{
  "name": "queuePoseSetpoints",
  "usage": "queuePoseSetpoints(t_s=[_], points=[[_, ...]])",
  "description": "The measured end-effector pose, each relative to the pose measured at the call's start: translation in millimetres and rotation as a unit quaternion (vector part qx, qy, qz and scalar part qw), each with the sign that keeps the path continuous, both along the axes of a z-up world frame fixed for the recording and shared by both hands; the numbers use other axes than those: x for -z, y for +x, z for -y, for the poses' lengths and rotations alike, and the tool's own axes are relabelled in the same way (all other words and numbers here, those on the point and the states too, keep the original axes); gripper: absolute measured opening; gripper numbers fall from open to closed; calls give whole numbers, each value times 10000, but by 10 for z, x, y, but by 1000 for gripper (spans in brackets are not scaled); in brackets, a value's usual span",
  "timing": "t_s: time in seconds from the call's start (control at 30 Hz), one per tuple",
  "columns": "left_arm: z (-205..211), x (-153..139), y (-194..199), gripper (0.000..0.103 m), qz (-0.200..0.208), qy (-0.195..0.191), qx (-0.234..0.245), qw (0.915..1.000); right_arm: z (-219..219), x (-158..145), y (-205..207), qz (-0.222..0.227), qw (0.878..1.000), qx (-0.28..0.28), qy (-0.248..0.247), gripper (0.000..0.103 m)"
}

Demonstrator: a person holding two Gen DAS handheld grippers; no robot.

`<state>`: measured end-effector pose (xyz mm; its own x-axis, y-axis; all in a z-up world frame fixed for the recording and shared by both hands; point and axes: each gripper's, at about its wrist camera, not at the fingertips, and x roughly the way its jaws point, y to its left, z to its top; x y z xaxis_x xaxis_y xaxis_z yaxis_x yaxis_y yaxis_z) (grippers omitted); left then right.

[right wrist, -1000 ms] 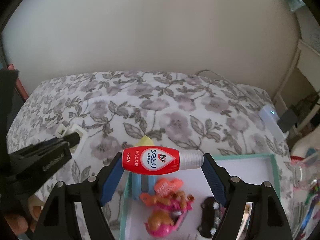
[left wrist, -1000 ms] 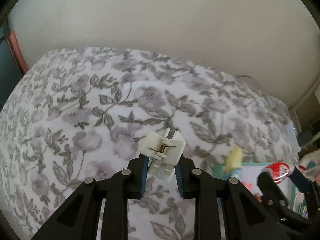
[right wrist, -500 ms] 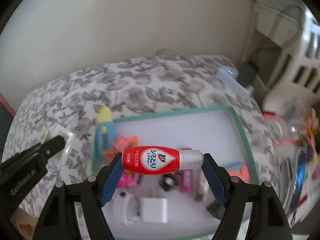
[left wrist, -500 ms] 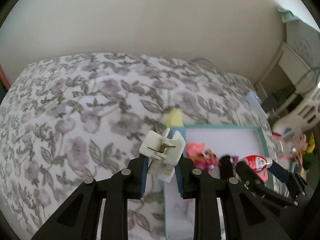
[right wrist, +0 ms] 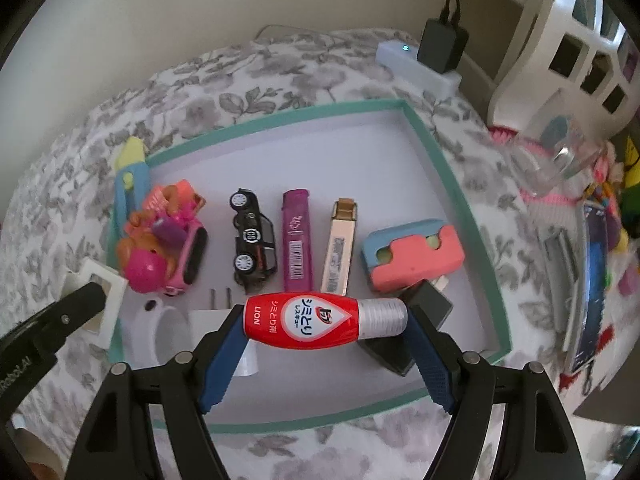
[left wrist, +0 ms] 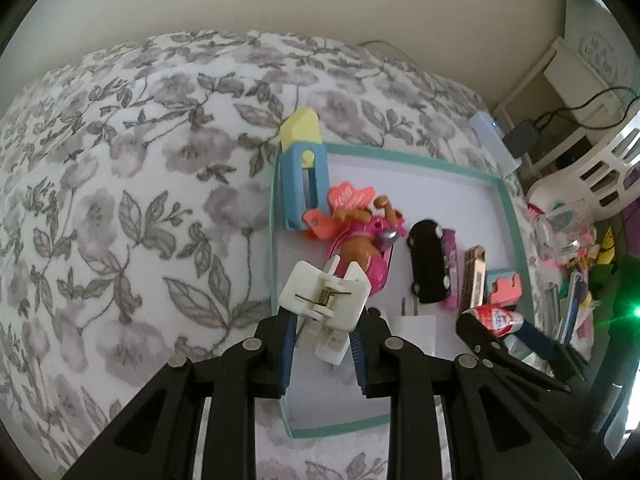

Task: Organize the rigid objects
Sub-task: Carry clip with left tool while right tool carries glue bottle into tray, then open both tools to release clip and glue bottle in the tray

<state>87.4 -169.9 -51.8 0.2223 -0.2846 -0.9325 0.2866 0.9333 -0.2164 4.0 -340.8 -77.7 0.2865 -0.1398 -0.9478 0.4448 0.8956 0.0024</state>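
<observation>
Left gripper (left wrist: 322,350) clamped narrow on a white plastic clip (left wrist: 325,303) with a wire spring, over the tray's (right wrist: 456,184) near-left corner. Right gripper (right wrist: 326,330) pinches a glossy red bottle (right wrist: 320,322) end to end (jaws wide), crosswise above the tray's front row, probably for placing beside the lined-up toys.

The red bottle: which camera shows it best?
The right wrist view. The red bottle lies crosswise between the right gripper's fingers, close up, with its label and silver cap fully visible. The left wrist view catches only a small, partly hidden piece of it near the right edge of the tray.
</observation>
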Motion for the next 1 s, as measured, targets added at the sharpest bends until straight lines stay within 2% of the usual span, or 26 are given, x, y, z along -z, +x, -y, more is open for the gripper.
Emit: queuePoseSetpoints(t_s=[0.2, 0.4, 0.43, 0.47, 0.53, 0.6, 0.7, 0.8, 0.83, 0.87, 0.9, 1.0], points=[[-9, 110, -75, 26, -345, -49, 9, 9994, -47, -8, -56, -23, 10000, -51, -24, 80], [-15, 114, -156, 29, -345, -59, 34, 9994, -75, -25, -103, 25, 10000, -41, 3, 81], [-23, 108, -169, 35, -327, -52, 34, 9994, -78, -26, -107, 30, 10000, -38, 8, 81], [-34, 102, -177, 47, -310, -47, 33, 9995, -78, -27, -113, 39, 10000, -33, 21, 81], [-51, 88, -185, 61, -249, -1, 6, 9997, -85, -32, -124, 63, 10000, -36, 38, 82], [-79, 67, -189, 62, -167, 56, -17, 9998, -81, -41, -134, 97, 9999, -36, 49, 84], [-126, 36, -204, 73, -43, 174, -74, 9998, -83, -53, -148, 121, 9999, -24, 24, 87], [-162, -16, -227, 73, 195, 399, -106, 9990, -83, -69, -168, 160, 9999, -14, 48, 87], [-175, -32, -233, 76, 274, 480, -117, 9984, -92, -77, -177, 183, 9998, -16, 69, 87], [-193, -49, -241, 85, 366, 588, -136, 9975, -95, -82, -182, 201, 9998, -26, 83, 88], [-203, -58, -243, 89, 419, 650, -153, 9969, -104, -88, -185, 218, 9997, -32, 95, 88], [-270, -104, -252, 92, 646, 875, -231, 9938, -149, -109, -199, 287, 9994, -69, 151, 94]])
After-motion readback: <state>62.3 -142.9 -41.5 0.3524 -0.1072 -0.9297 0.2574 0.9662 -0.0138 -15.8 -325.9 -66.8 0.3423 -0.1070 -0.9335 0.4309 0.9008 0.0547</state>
